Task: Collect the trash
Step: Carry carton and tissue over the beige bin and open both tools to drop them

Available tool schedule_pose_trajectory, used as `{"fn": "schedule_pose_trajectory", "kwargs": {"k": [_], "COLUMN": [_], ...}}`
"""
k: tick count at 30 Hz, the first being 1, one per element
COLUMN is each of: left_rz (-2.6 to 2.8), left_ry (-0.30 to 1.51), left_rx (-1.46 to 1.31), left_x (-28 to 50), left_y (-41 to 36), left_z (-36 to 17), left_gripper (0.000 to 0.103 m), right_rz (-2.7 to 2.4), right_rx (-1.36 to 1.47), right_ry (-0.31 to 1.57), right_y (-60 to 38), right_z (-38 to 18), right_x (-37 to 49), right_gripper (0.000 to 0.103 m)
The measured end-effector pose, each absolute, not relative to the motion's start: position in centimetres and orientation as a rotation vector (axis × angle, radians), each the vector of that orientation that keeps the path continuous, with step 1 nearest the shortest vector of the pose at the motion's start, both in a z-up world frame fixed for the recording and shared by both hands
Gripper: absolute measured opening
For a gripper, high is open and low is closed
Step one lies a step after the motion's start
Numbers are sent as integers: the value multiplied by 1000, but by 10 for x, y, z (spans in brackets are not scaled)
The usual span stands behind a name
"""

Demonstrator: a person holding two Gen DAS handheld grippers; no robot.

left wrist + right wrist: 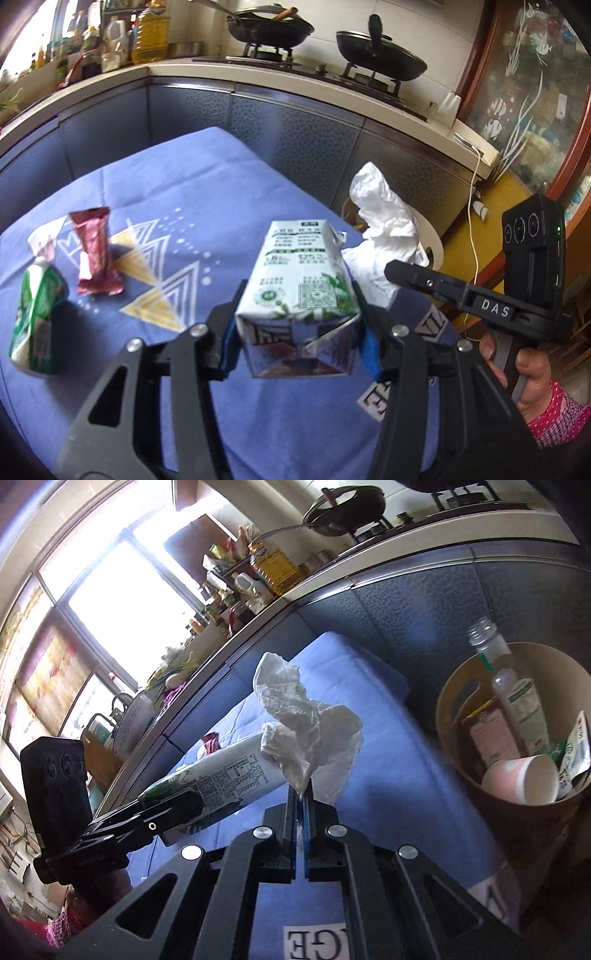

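Trash lies scattered on a blue tablecloth point(207, 173) with white and yellow triangles. The left gripper point(297, 325) clamps a white and green milk carton point(295, 273) between its blue pads point(369, 350), holding it up off the cloth; the carton's folded silver base faces the camera, and its side carries a square code and small printed figures too fine to read. The right gripper point(302, 801) is pinched narrow on a crumpled white tissue point(303, 720), which stands up above the fingertips. In the left wrist view the same tissue point(380, 218) shows at the far right of the table, with the right tool beside it marked "DAS" on its black body. Left on the cloth lie a dark red wrapper point(96, 251), a white scrap just beside it, and a squashed green and white packet point(37, 314) nearer the camera. Only the right wrist view shows a round tan bin point(454, 709) to the right of the table, holding a clear plastic bottle point(513, 698), a pink paper cup point(524, 779) and cartons. Large black letters on white sit at the cloth's near edge, partly hidden. Two black pans point(380, 55) sit on the stove beyond.
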State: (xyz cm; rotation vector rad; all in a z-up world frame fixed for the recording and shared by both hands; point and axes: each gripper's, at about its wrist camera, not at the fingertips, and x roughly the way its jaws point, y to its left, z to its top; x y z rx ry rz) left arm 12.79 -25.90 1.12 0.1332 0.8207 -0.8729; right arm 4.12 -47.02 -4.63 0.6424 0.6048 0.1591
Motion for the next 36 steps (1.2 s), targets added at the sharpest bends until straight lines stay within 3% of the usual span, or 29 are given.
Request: {"fn": "schedule_pose_trajectory", "kwargs": {"k": [13, 28, 30, 36], "left_rz": [-1037, -991, -966, -961], "left_ry": [869, 896, 901, 856], "left_rx": [246, 407, 431, 402], "left_x": [137, 146, 146, 147], "left_y": [-404, -492, -496, -475], "left_z": [2, -52, -57, -42], "left_gripper": [50, 51, 73, 76], "right_rz": [-111, -267, -305, -355], "right_rx": [735, 726, 733, 738], "right_ry": [508, 638, 658, 646], "right_y": [-593, -630, -632, -628], "right_z": [-66, -120, -124, -128], "right_x": [4, 13, 14, 10], "right_gripper": [4, 5, 5, 11]}}
